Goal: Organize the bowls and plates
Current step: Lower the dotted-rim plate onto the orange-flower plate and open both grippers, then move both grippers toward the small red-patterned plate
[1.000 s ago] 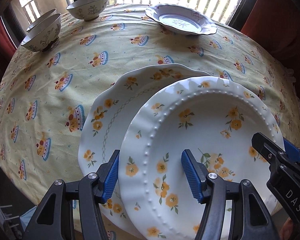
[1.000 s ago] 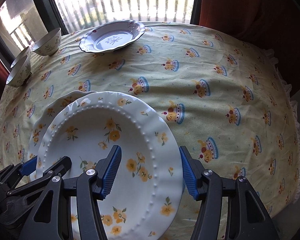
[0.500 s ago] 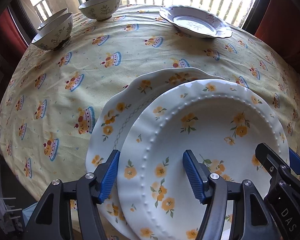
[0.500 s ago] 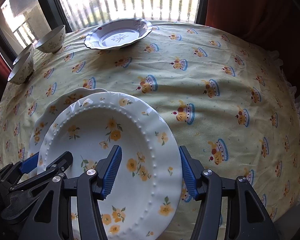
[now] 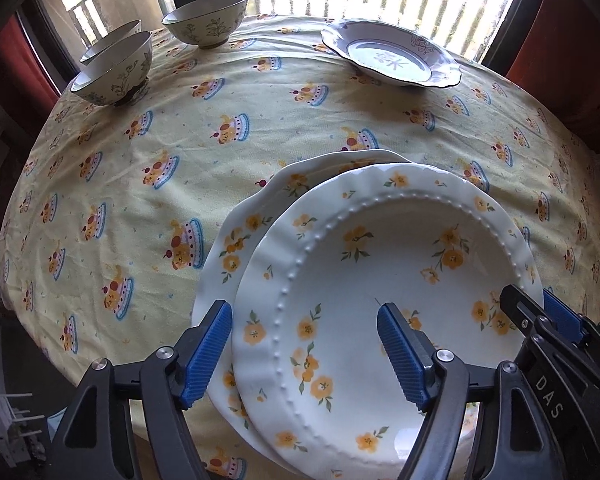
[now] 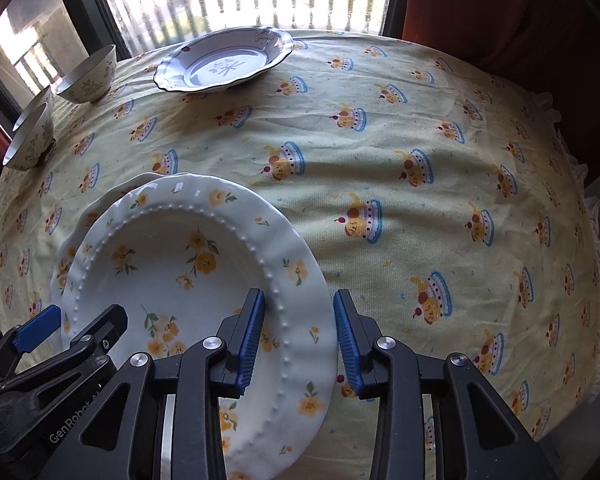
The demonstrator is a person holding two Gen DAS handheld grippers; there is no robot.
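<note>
Both claws point steeply down at the near table edge. The left gripper (image 5: 304,354), its jaws just widened, straddles the left rim of the round white beaded plate with yellow flowers (image 5: 384,280) without touching. The right gripper (image 6: 299,336), jaws just narrowed, brackets its right rim; contact unclear. The plate lies flat, offset atop a scalloped white floral plate (image 5: 236,256).

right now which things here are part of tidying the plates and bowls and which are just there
Part of the job:
- white beaded-rim plate with yellow flowers, on top
- white scalloped plate under it
- blue-and-white scalloped dish
- three cream floral bowls

Just there:
- yellow cake-print tablecloth
- red curtains
</note>
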